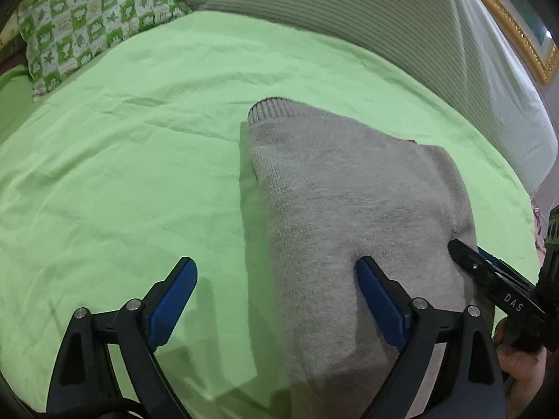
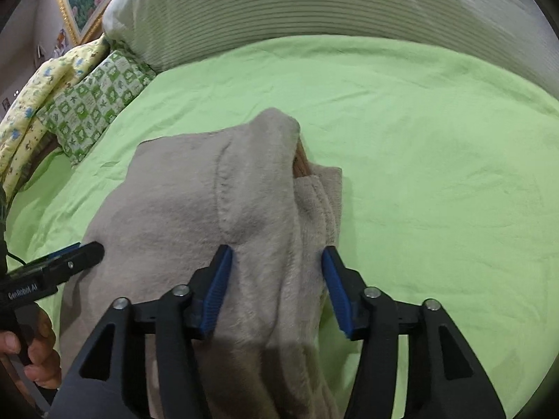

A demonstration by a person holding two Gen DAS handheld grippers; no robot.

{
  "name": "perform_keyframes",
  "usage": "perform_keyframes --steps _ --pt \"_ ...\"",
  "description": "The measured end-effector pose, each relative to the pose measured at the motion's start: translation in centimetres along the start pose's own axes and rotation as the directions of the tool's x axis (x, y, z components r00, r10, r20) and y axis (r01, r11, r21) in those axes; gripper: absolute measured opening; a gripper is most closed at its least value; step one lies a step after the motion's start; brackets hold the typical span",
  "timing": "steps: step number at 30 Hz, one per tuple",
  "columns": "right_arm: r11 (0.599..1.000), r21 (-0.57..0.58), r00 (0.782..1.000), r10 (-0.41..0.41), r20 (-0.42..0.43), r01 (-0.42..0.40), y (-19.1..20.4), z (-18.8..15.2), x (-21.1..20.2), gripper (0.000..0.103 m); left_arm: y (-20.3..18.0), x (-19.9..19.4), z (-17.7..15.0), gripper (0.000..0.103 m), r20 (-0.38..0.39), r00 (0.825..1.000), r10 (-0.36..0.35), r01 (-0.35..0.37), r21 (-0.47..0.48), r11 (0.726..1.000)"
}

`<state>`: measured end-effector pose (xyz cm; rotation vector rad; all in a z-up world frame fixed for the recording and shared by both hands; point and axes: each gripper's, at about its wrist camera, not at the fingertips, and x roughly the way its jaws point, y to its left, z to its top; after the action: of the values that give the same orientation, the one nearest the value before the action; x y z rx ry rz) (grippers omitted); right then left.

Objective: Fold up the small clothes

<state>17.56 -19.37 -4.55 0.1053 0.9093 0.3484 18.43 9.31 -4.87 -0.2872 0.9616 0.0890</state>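
Grey knit garment (image 1: 349, 209) lengthwise, ribbed cuff (image 1: 270, 106) pointing away

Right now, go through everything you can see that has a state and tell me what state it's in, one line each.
grey sweater: lying partly folded on the green sheet, ribbed cuff showing.
left gripper: open, one finger on the sweater, one over the sheet.
right gripper: open, straddling a bunched fold of sweater.
patterned pillow: lying flat by the striped cushion.

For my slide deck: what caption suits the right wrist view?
Open right tool straddles a fuzzy grey knit garment on the light green bedsheet.
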Motion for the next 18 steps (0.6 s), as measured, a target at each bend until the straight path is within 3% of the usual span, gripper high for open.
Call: perform_keyframes --steps 5,13,18 --pt "0.997 0.058 0.999 0.054 0.000 -0.054 -1.1 -0.6 0.0 0.064 0.6 0.0 -0.5 0.096 -0.010 1.000 -0.030 0.030 -0.028 0.999" --pt "0.995 0.087 0.998 0.038 0.042 -0.042 -2.0 -1.9 -2.6 0.064 -0.1 -3.1 -2.0 0.095 0.020 1.000 -0.020 0.021 -0.014 1.000" --pt "0.996 0.089 1.000 0.020 0.021 -0.022 -2.1 -2.2 -1.5 0.064 -0.8 -2.1 -2.5 0.095 0.013 1.000 -0.007 0.007 0.014 1.000"
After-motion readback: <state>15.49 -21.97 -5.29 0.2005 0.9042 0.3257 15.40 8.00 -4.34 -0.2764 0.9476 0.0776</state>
